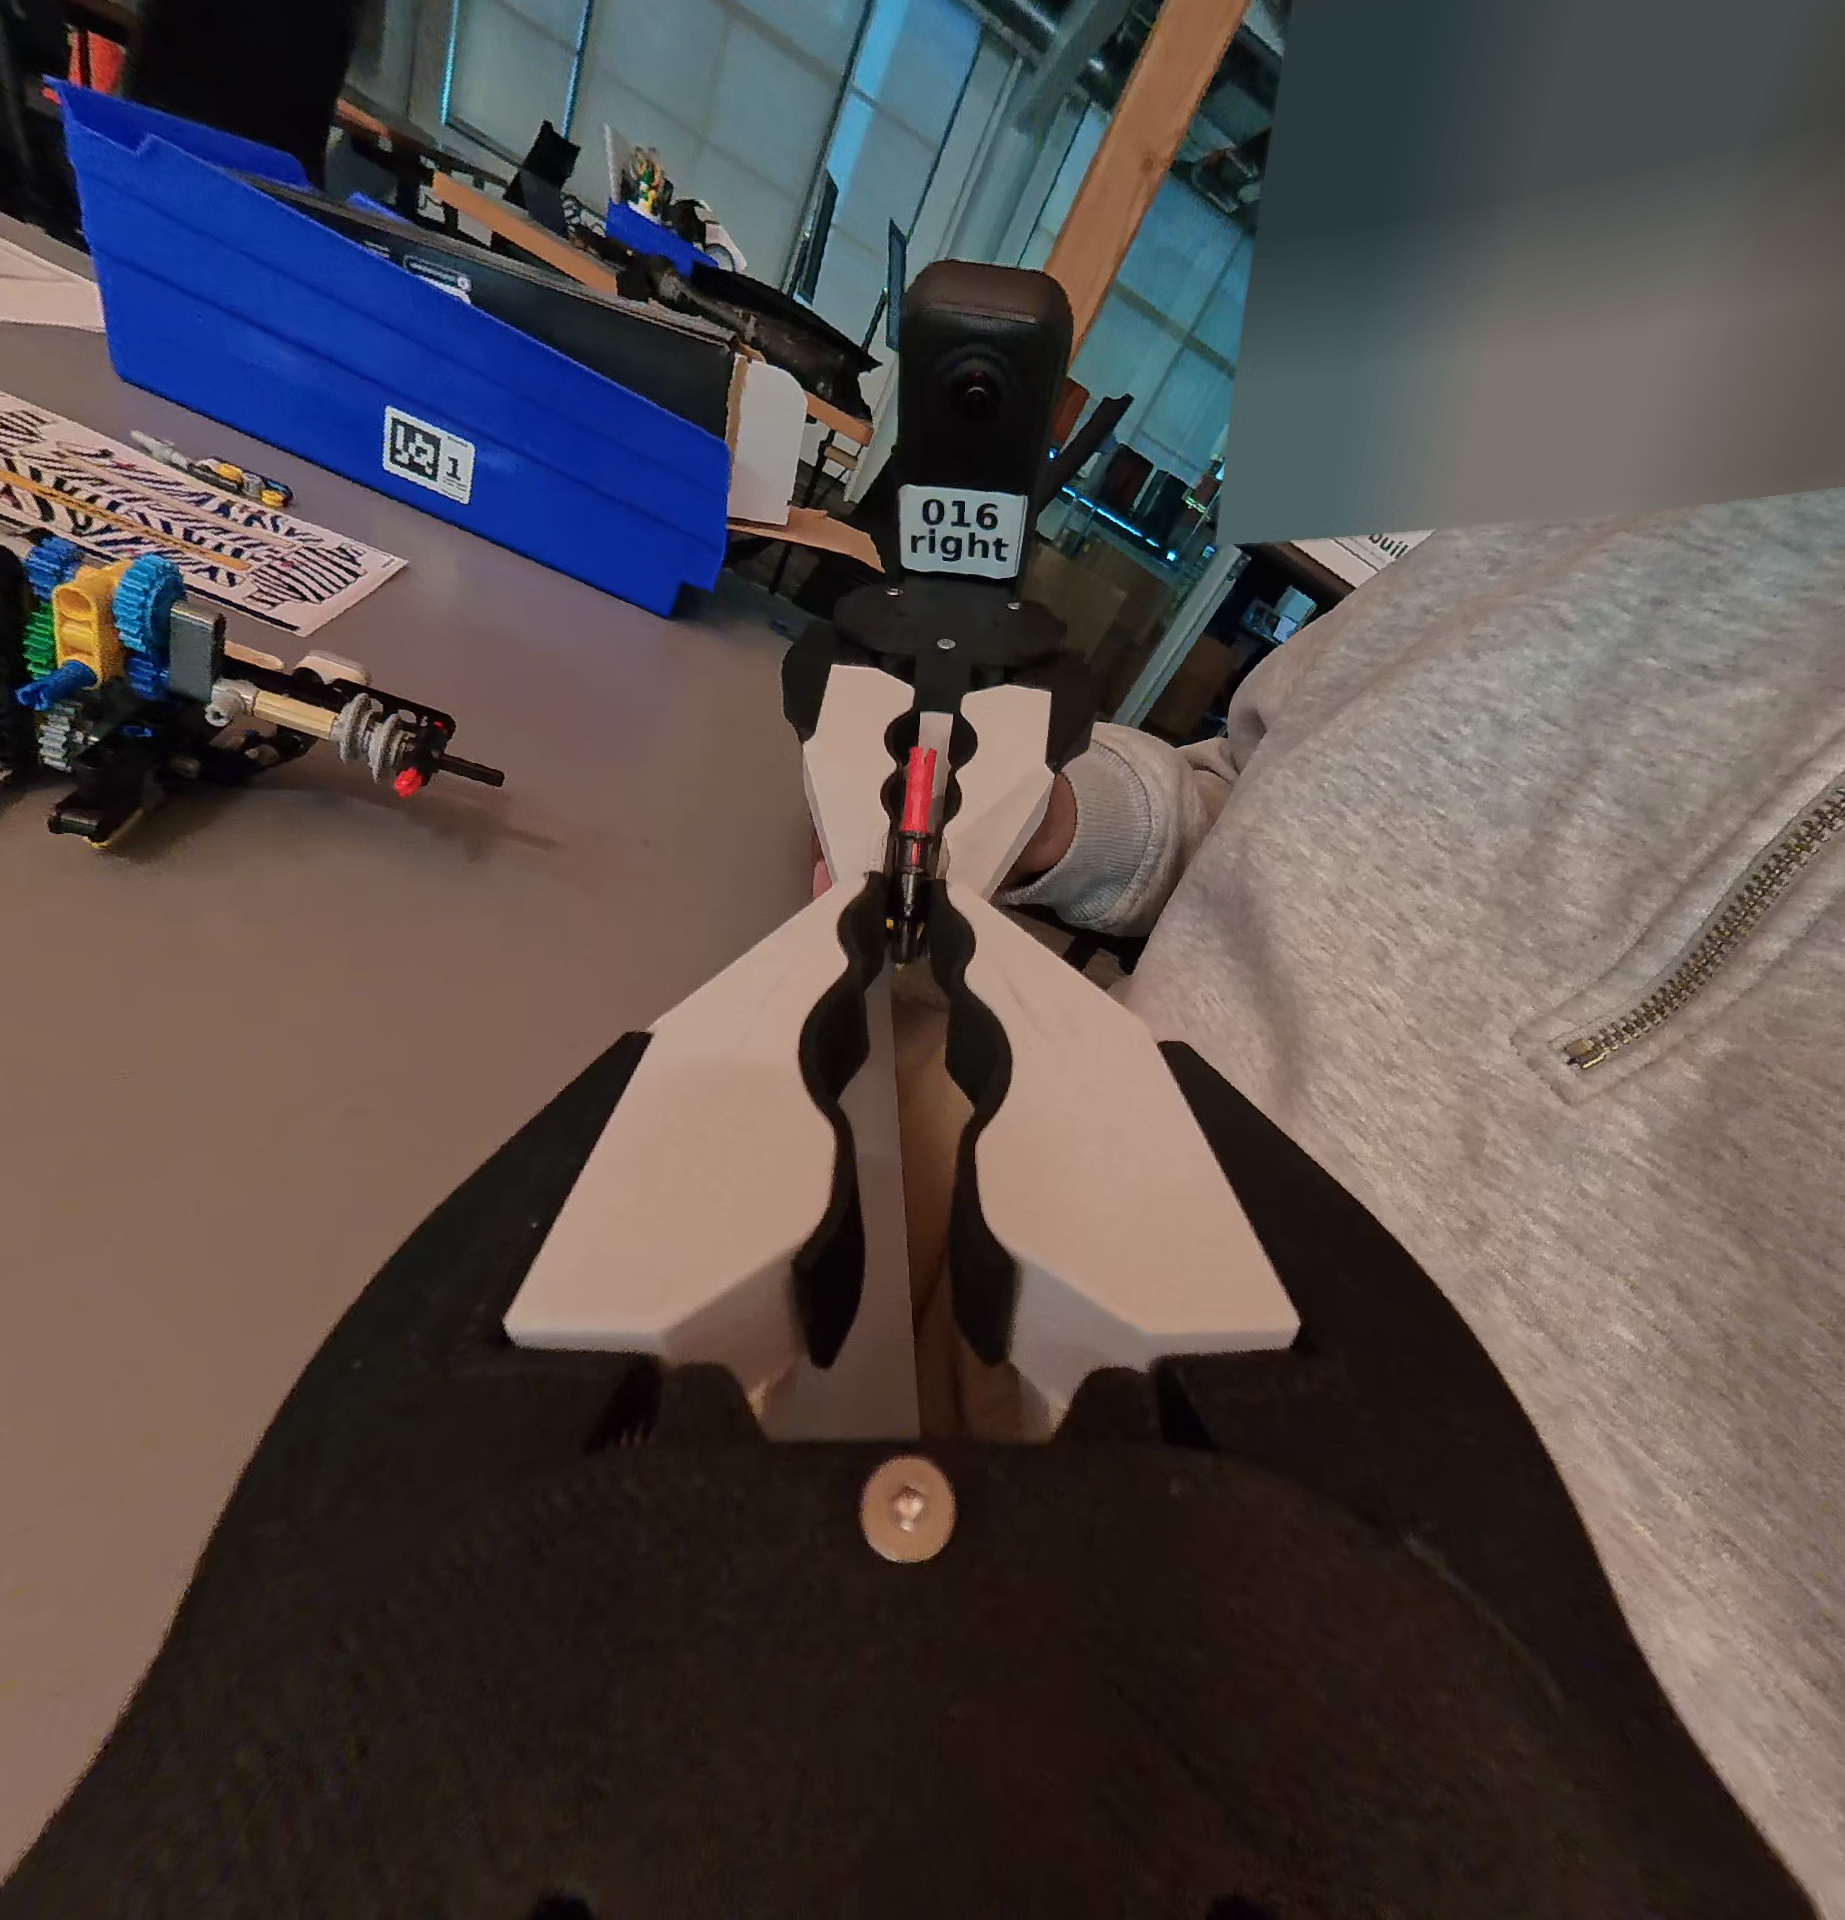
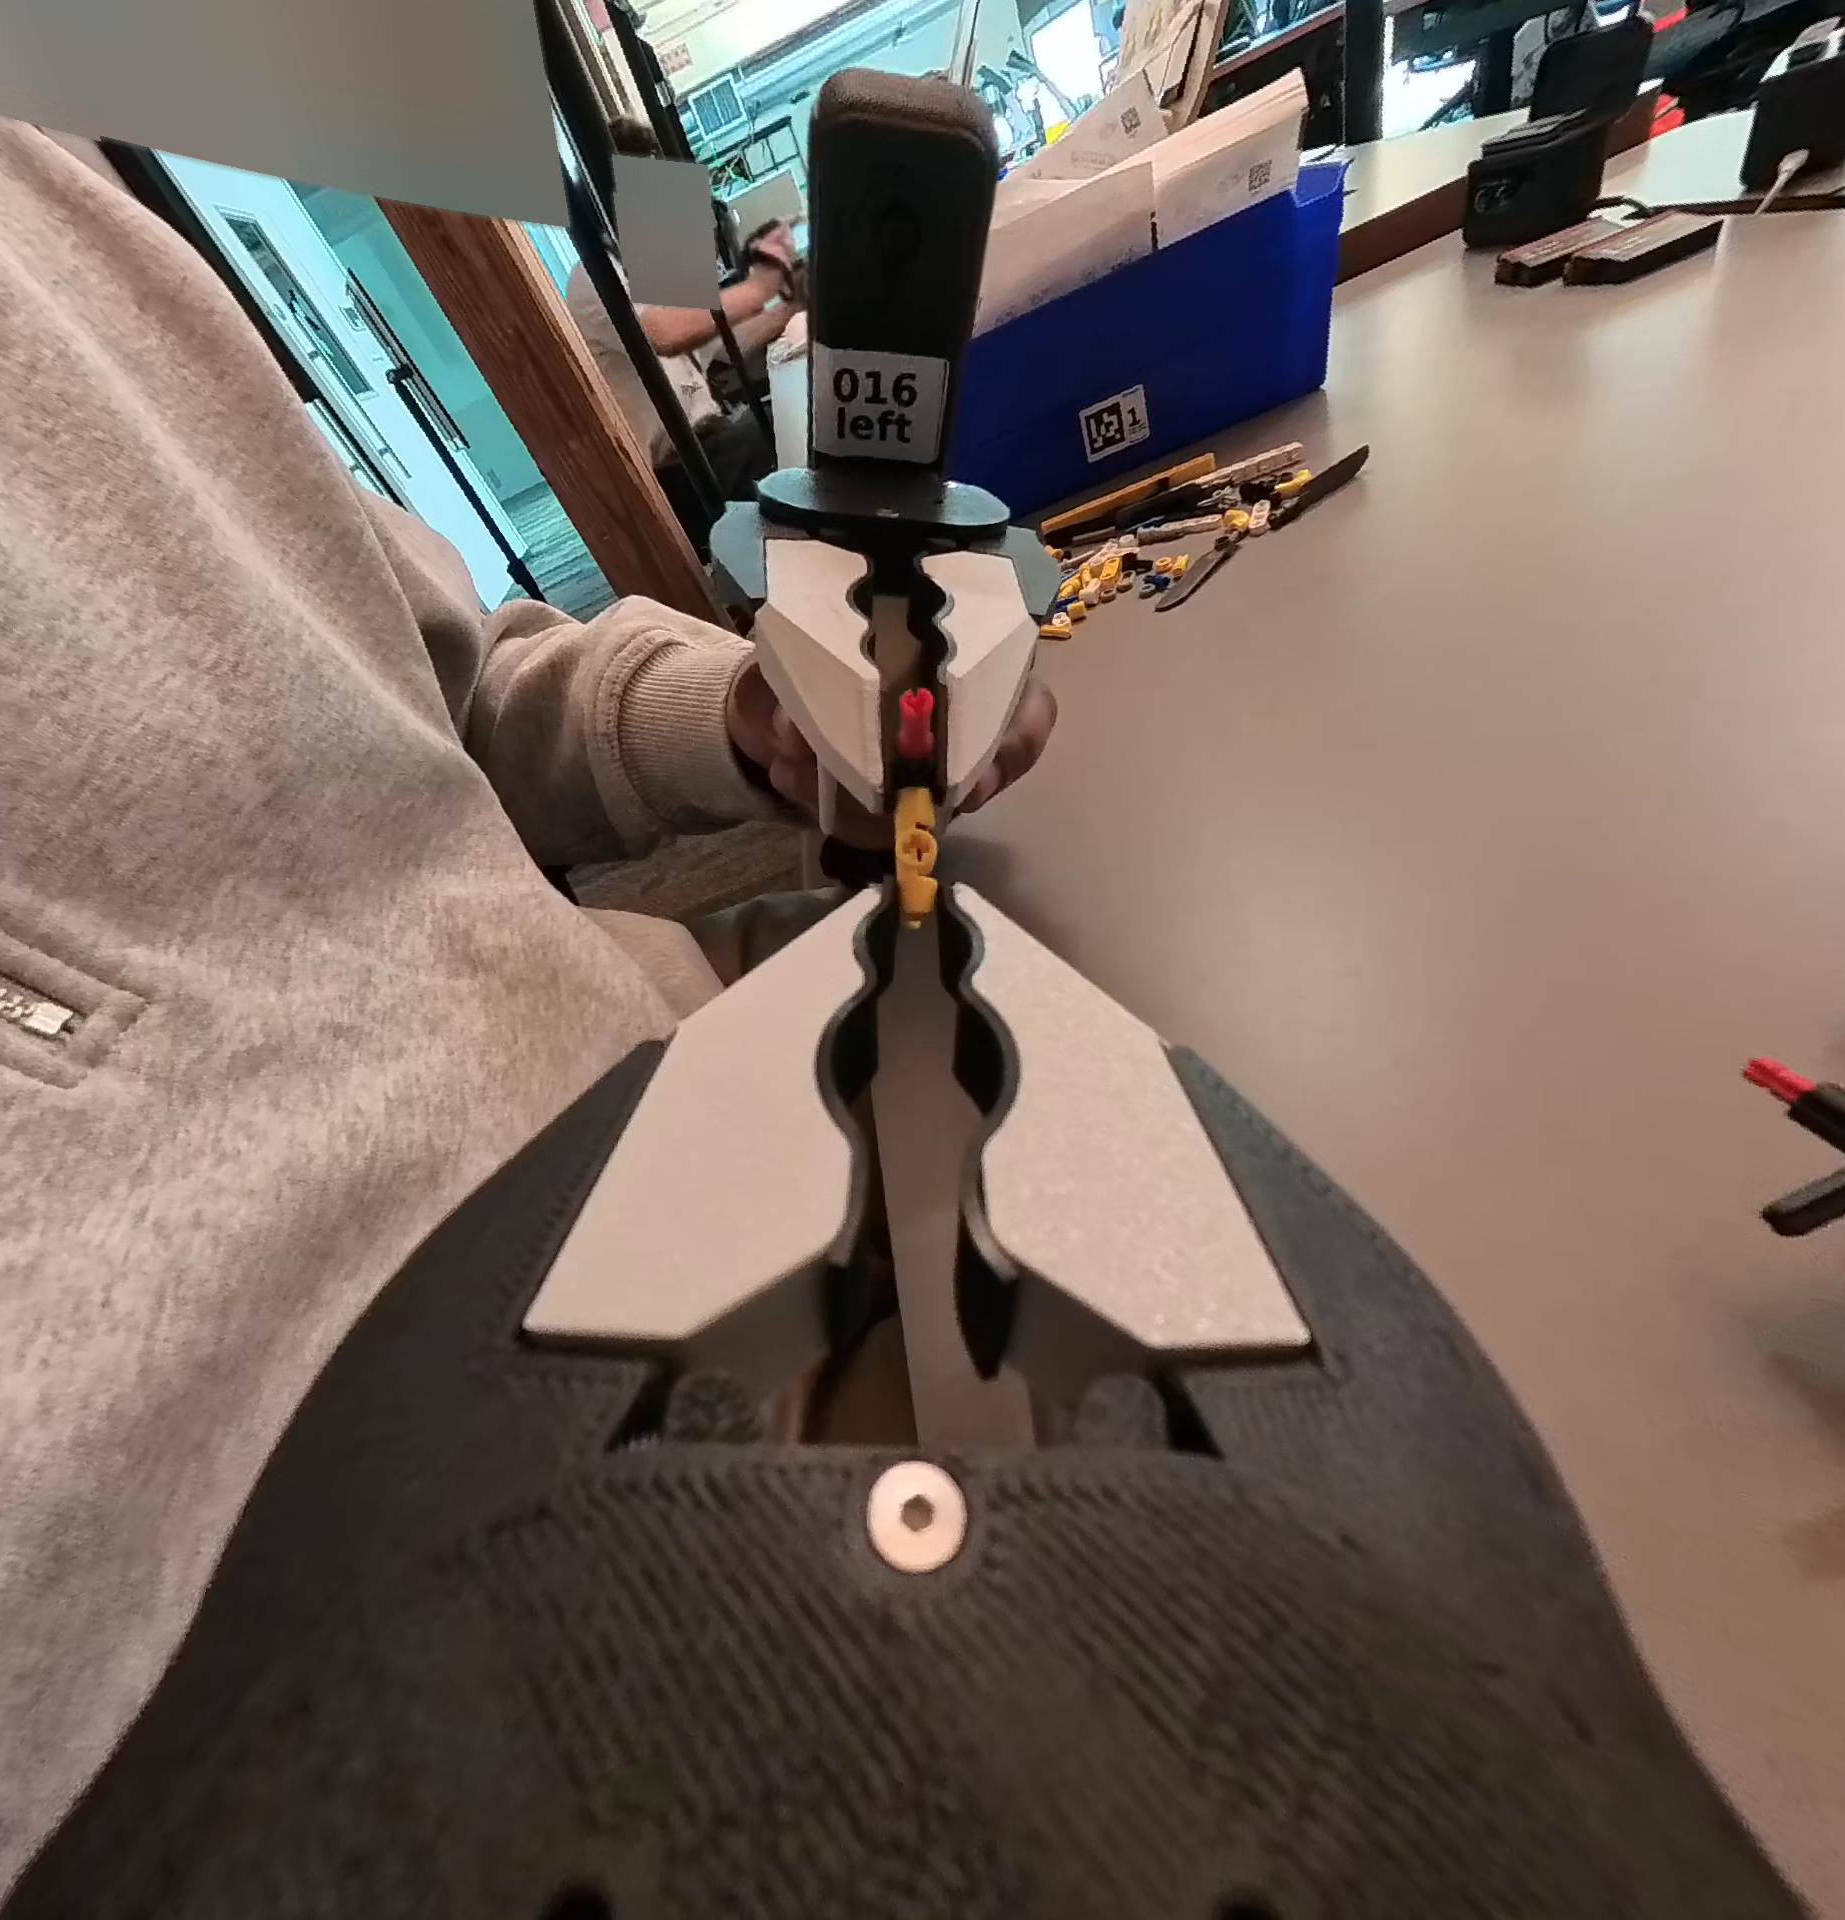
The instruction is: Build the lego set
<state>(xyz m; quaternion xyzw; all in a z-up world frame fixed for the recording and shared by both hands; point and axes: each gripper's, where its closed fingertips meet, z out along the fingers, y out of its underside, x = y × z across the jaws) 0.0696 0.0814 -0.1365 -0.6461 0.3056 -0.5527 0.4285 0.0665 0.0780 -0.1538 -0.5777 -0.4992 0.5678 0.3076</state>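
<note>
My left gripper [image 1: 907,904] and my right gripper [image 2: 913,909] meet tip to tip in the air above the table edge, in front of a person's grey hoodie. Between them is a small lego sub-assembly: a yellow connector [image 2: 913,852], a black part [image 2: 913,774] and a red pin [image 2: 915,722] sticking up. The red pin [image 1: 916,790] and black part [image 1: 910,868] also show in the left wrist view. Both grippers are shut on this piece from opposite ends. The right gripper [image 1: 913,842] faces me in the left view and the left gripper [image 2: 913,795] in the right view.
The partly built lego model [image 1: 170,675] lies on the grey table [image 1: 378,1039], its tip at the right edge of the right view [image 2: 1822,1143]. A sticker sheet [image 1: 170,509], a blue bin [image 1: 378,343] [image 2: 1157,343] and loose lego pieces [image 2: 1188,520] lie farther back. The tips of both grippers are at nearly the same place. The partly built lego model [image 1: 170,675] is about equally far from each gripper, around 20 centimeters.
</note>
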